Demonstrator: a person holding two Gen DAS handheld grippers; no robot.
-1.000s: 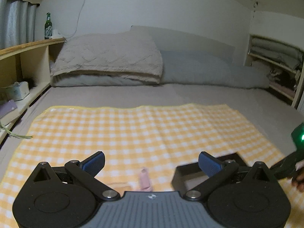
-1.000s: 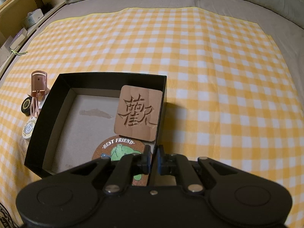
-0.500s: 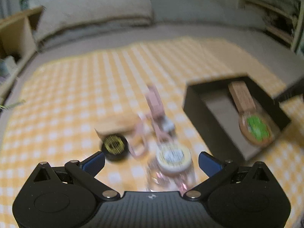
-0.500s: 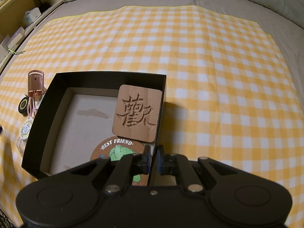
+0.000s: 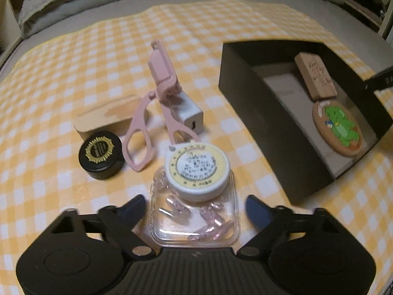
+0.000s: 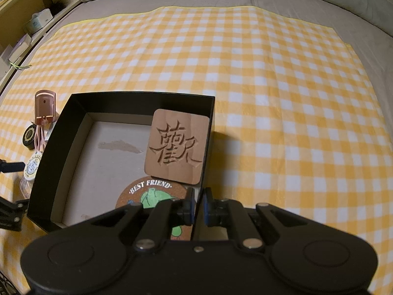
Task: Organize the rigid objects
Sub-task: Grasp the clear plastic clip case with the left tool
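Clear plastic marks the small case (image 5: 196, 217) of pink clips that lies between the fingers of the left gripper (image 5: 195, 207), whose jaws are closing but stand apart from the case walls on both sides, so nothing is gripped. On the far end of that case rests a round white-and-yellow tape measure (image 5: 197, 169), and beyond it on the yellow checked cloth (image 5: 73, 56) sit a black round tin with a gold emblem (image 5: 101, 154), a wooden block (image 5: 105, 119), pink scissors (image 5: 147, 127) with a pink cap and a small white charger (image 5: 190, 116), all crowded together. Off to the gripper's right, well apart from its fingers, stands the black open box (image 6: 59, 147), which holds a square wooden coaster with a carved character (image 6: 178, 145) leaning against the right wall and a round cork coaster with a green figure (image 6: 149, 195) lying flat on the floor of the box. The right gripper (image 6: 198, 206) is clenched on the thin near-right wall of the box, one finger inside just above the round coaster and the other outside over the cloth.
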